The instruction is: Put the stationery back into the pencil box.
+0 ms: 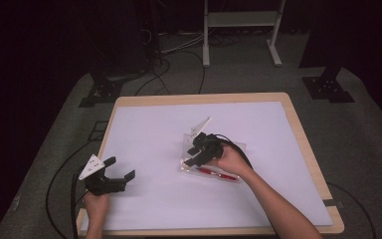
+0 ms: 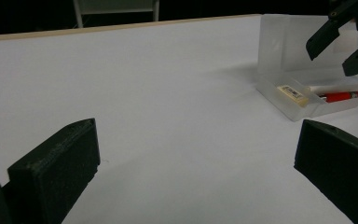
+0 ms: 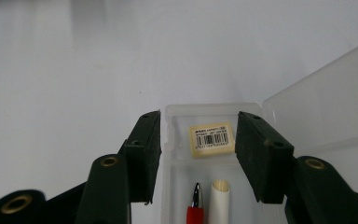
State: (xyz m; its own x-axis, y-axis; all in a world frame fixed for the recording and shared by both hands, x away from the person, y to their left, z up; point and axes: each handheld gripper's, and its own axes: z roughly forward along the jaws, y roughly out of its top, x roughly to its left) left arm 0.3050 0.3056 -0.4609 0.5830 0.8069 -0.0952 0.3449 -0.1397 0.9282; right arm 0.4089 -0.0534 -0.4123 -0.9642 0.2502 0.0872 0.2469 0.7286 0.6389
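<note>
Matte black jaws of the right gripper (image 3: 198, 154) stand parted over one end of a shallow, translucent plastic pencil case (image 3: 175, 140), its hinged lid (image 3: 326, 107) raised. Inside lie a cream eraser (image 3: 212, 138) with a barcode label (print too small to read), a red pen (image 3: 195, 210) and a white tube (image 3: 220, 200). Well apart, the left gripper (image 1: 119, 168) is held open above the smooth white table sheet (image 1: 149, 134).

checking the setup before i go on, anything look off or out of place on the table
Nothing stands out. The clear plastic case lies open with its lid up, holding an eraser, a red pen and a white tube. Nothing is spilled or broken.
</note>
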